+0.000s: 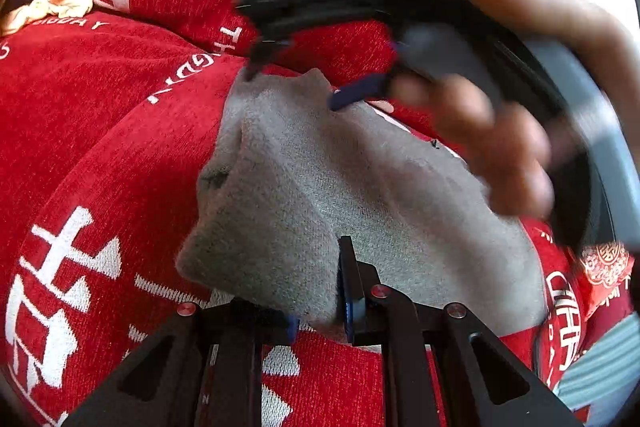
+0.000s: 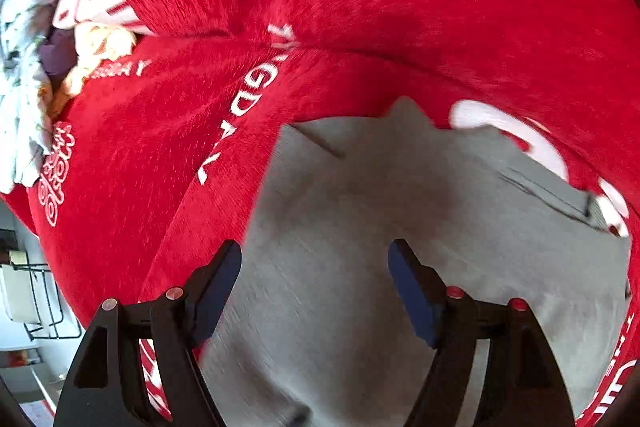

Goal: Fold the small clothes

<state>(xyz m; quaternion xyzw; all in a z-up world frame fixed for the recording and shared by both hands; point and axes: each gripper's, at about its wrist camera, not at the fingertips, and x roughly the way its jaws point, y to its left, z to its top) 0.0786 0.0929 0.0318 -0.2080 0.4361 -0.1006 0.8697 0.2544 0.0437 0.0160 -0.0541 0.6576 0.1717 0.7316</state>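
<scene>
The left gripper [image 1: 320,307] pinches a corner of the grey cloth [image 1: 340,179] on the red blanket [image 1: 100,147] to lift it for folding, while the right gripper [image 2: 316,283] hangs wide open above the cloth.

Open red sofa cover [image 2: 360,7] stretched wide behind and left of the grey garment [image 2: 380,227]. A heap of crumpled clothes [image 2: 24,75] crowded the far left. Above the garment, the right gripper [image 1: 296,83] and its hand [image 1: 492,147] blocked passage.
</scene>
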